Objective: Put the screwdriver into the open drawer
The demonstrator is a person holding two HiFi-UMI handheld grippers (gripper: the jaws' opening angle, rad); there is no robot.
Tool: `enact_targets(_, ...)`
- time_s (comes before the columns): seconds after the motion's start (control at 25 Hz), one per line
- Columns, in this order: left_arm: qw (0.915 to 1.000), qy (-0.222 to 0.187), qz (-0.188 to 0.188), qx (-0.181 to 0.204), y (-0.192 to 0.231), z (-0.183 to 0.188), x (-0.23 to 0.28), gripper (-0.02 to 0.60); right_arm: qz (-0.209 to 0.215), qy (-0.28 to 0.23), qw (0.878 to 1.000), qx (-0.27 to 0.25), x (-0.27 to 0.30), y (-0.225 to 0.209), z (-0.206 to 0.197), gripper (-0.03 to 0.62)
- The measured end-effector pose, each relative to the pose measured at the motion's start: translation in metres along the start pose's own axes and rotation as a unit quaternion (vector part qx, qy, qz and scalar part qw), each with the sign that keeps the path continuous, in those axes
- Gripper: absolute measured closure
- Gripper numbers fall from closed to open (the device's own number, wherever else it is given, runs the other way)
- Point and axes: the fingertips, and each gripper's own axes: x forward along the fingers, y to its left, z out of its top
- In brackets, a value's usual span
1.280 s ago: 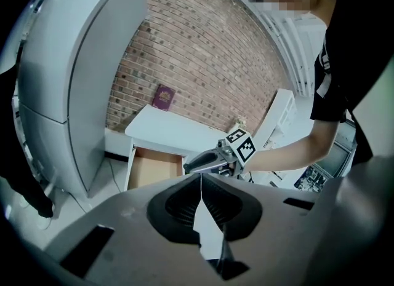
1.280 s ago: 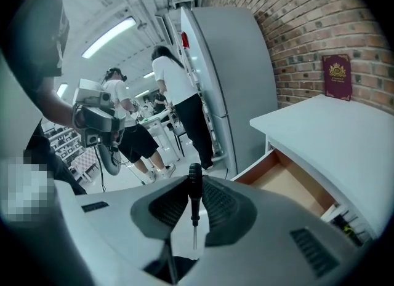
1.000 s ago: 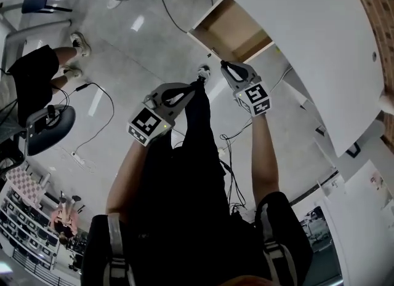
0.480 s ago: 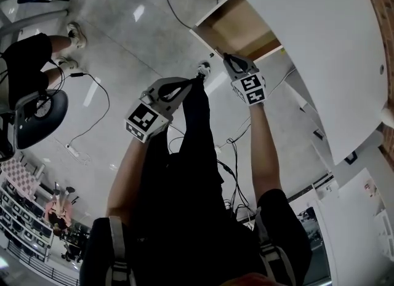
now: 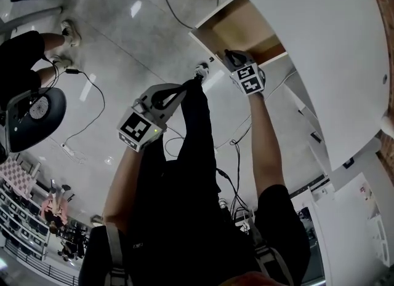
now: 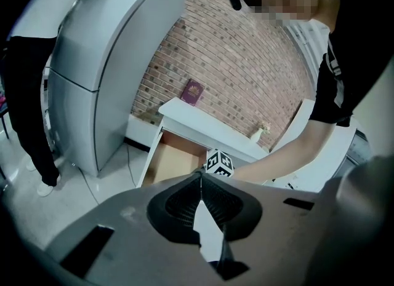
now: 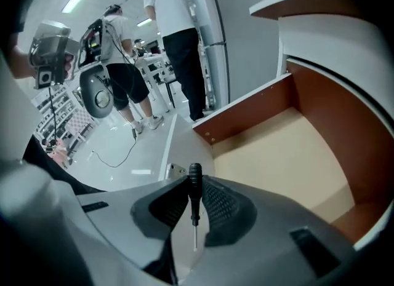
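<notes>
Holding one screwdriver in right gripper | left gripper closed, empty | one drawer open

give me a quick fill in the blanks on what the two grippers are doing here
1. The right gripper is shut on a black ____.
2. The drawer below it stands ____ and empty.
3. The left gripper has its jaws together and holds ____.

Missing words: screwdriver; open; nothing.
</notes>
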Motion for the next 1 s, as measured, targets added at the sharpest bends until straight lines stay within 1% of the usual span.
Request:
enact_targets(0.24,0.9998,-0.01,0.008,-0.012,0.01,-0.003,-0.003,0.565,-0.01,0.034,0.999,-0.008,0.029,-0.015,-0.012,0.471)
enact_targets(0.4,0.9993,-0.013,0.016,-0.031,0.013,-0.007,-0.003,0.565,-0.01,0.059,0.998,-0.022,0.047,-0.023,-0.019,0.471)
enact_targets(0.48,0.9994,-0.012,0.014,-0.028,0.014,-0.011,-0.002,0.565,-0.009,0.069,0.997,-0.027,0.053,-0.027,-0.022,0.471)
enact_targets(0.56,0.9994,-0.011,0.014,-0.028,0.013,-0.013,-0.002,0.565,-0.008,0.074,0.997,-0.028,0.059,-0.028,-0.023,0.471)
enact_targets(0.68,0.9988,-0.015,0.019,-0.042,0.013,-0.012,-0.001,0.565,-0.01,0.078,0.996,-0.034,0.068,-0.031,-0.024,0.471)
enact_targets(0.8,0.9987,-0.013,0.019,-0.046,0.014,-0.013,0.0,0.565,-0.011,0.089,0.995,-0.045,0.08,-0.034,-0.031,0.471)
enact_targets(0.88,0.9986,-0.012,0.019,-0.047,0.014,-0.015,0.001,0.565,-0.011,0.102,0.994,-0.043,0.082,-0.035,-0.033,0.47)
enact_targets(1.0,0.9987,-0.014,0.019,-0.045,0.014,-0.016,0.001,0.565,-0.012,0.107,0.993,-0.039,0.086,-0.039,-0.033,0.47)
